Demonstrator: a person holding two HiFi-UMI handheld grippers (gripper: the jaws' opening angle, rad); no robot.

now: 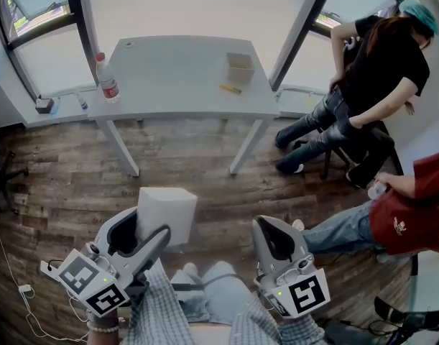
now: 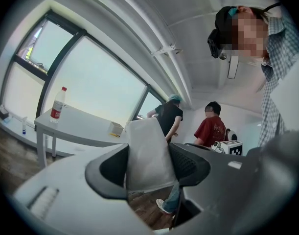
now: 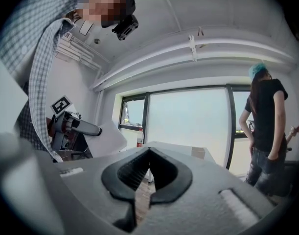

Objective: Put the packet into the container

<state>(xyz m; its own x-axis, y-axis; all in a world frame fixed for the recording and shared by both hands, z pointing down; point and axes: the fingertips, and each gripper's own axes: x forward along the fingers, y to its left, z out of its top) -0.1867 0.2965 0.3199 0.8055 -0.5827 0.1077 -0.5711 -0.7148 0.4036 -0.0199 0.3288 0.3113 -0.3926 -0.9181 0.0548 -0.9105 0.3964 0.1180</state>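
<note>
A white flat packet (image 1: 167, 210) stands upright between the jaws of my left gripper (image 1: 151, 225), which is shut on it low over the wooden floor. In the left gripper view the packet (image 2: 148, 153) fills the gap between the black pads (image 2: 188, 163). The container, a small open cardboard box (image 1: 241, 67), sits on the grey table (image 1: 176, 77) far ahead, towards its right end, and shows small in the left gripper view as the box (image 2: 115, 128). My right gripper (image 1: 271, 230) hangs beside the left one, shut and holding nothing (image 3: 149, 153).
A plastic bottle (image 1: 107, 81) with a red label stands at the table's left end, and a yellow stick (image 1: 230, 88) lies near the box. A person in black (image 1: 381, 77) stands right of the table. Another in red (image 1: 409, 207) sits nearer, legs stretched towards me.
</note>
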